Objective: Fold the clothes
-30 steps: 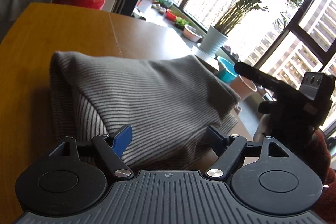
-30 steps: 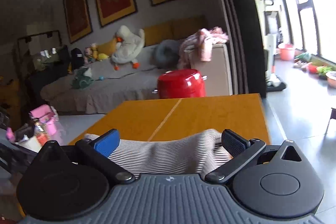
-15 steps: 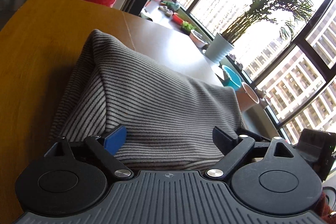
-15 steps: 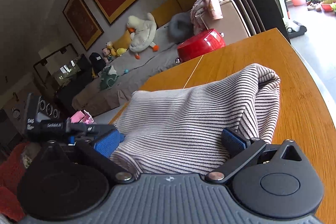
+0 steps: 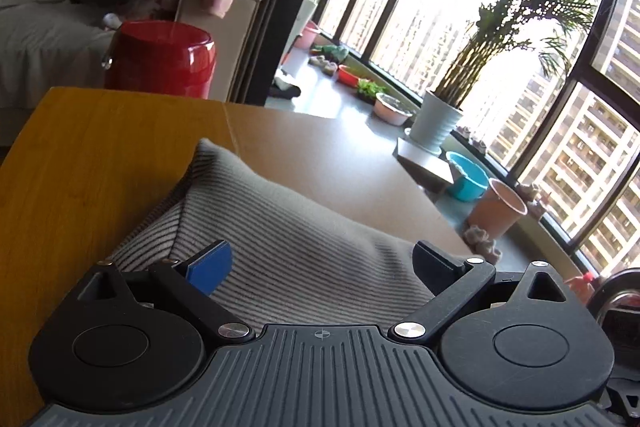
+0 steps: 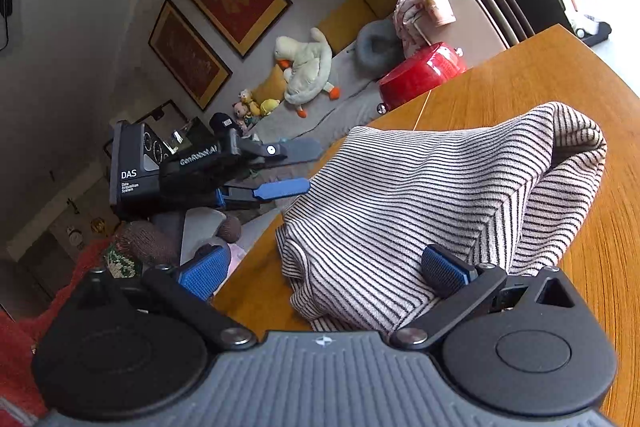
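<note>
A striped grey-and-white garment lies bunched and folded on the wooden table; it also shows in the right wrist view. My left gripper is open, its fingers wide apart over the garment's near edge, holding nothing. In the right wrist view the left gripper sits at the garment's left edge with its fingers apart. My right gripper is open, its right finger resting on the cloth, its left finger off the table edge.
A red pot stands beyond the table's far edge, also seen in the right wrist view. A sofa with a plush duck is behind. Plant pots and basins line the window sill on the right.
Both grippers have pulled back from the garment and it has settled onto the table. The left gripper has moved off to the garment's left side.
</note>
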A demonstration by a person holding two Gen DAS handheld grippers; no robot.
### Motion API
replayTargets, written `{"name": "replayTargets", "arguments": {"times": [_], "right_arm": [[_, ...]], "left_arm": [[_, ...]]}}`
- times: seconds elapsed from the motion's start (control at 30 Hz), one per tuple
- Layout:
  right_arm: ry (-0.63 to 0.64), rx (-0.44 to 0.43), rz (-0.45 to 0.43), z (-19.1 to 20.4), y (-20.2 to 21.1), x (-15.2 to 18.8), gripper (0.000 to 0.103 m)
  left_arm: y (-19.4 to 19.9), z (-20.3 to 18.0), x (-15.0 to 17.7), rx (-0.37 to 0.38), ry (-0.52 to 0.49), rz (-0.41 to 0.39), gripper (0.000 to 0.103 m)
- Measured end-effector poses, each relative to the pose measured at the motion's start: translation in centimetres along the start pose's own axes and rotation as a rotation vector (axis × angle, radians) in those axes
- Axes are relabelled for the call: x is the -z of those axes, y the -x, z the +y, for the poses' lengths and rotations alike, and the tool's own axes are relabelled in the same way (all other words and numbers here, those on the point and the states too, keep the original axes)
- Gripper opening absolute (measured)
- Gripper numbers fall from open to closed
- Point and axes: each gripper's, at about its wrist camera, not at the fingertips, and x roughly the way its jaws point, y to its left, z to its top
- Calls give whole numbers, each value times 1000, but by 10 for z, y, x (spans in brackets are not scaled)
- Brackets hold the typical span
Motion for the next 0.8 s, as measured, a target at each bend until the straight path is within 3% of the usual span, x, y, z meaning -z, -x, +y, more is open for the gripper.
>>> {"name": "replayTargets", "arguments": {"times": [0.13,0.3,0.5,0.8], "right_arm": [[-13,-7,-3,-2,0,-1,103],[-2,6,-7,1,0,0,103],[5,2,5,3,-2,0,103],[82,40,50,14,-11,-3,103]], "left_arm": [[-27,4,-25,17,2,-11,101],[-94,36,-32,-107,52,154,103],[-89,18,-19,-145,-120,122,103],[-82,19,-22,-145,-105,130,103]]}}
